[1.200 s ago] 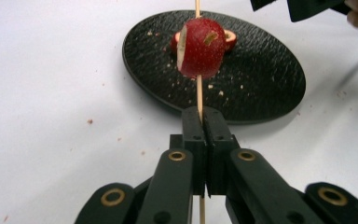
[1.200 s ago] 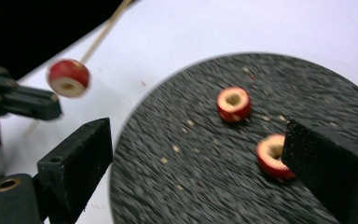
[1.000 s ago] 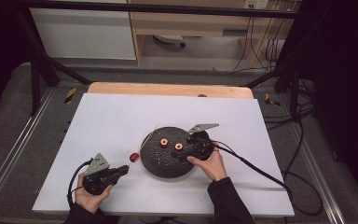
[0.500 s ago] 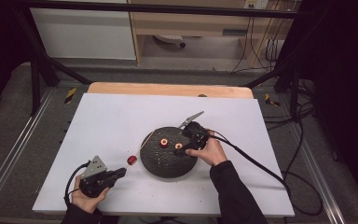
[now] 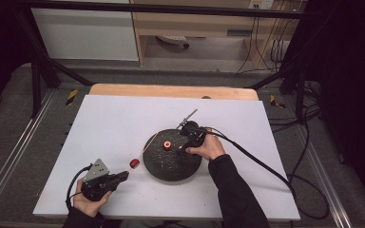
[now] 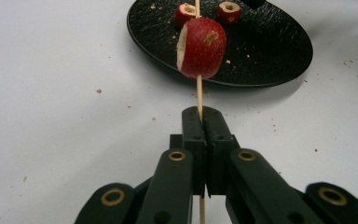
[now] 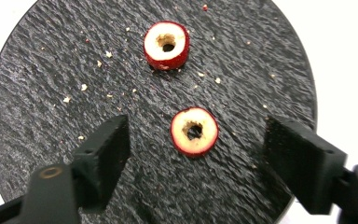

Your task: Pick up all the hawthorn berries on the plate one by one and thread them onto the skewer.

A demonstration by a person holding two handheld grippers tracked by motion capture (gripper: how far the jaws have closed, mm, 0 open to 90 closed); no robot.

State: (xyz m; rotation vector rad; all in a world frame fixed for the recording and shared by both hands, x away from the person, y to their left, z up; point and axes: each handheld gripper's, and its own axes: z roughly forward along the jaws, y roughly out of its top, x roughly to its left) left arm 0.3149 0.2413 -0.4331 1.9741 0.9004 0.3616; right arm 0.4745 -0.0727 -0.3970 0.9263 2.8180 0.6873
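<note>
My right hand-held gripper (image 7: 196,154) hangs over the black plate (image 7: 51,60) with its jaws spread wide, and the nearer cored fruit ring (image 7: 195,131) lies flat between them, hole up. A second ring (image 7: 166,44) sits farther along the plate. My left hand-held gripper (image 6: 200,135) is pinched on the skewer (image 6: 198,93), whose long axis points toward the plate, one red fruit (image 6: 201,47) already threaded, above the white counter (image 5: 114,118).
</note>
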